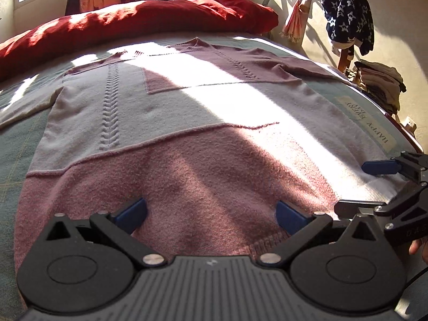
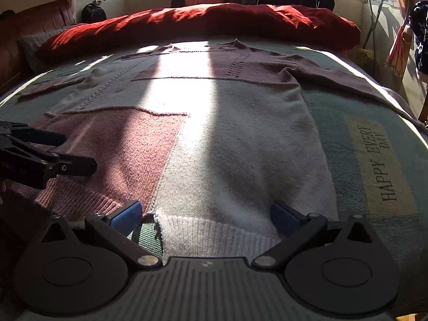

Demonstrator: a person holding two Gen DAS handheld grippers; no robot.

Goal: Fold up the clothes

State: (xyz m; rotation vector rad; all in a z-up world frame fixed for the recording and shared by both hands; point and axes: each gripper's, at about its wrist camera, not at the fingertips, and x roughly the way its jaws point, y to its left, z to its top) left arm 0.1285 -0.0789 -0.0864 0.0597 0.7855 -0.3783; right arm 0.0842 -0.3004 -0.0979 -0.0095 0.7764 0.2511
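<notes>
A knit sweater (image 1: 187, 123) in pink and pale grey patches lies flat on the bed, neck at the far end and hem toward me. My left gripper (image 1: 211, 212) is open, its blue pads spread over the pink hem area. My right gripper (image 2: 206, 214) is open too and straddles the white ribbed hem of the sweater (image 2: 235, 133), near the seam with the pink part. The right gripper (image 1: 369, 187) shows at the right edge of the left wrist view. The left gripper (image 2: 67, 151) shows at the left edge of the right wrist view. Neither holds cloth.
A green blanket (image 2: 347, 139) with a "HAPPY EVERY DAY" label (image 2: 379, 160) covers the bed. A red duvet (image 1: 149, 18) is bunched at the far end. To the right are a chair with a star-print garment (image 1: 347, 16), stacked clothes (image 1: 379, 83) and a drying rack (image 2: 374, 13).
</notes>
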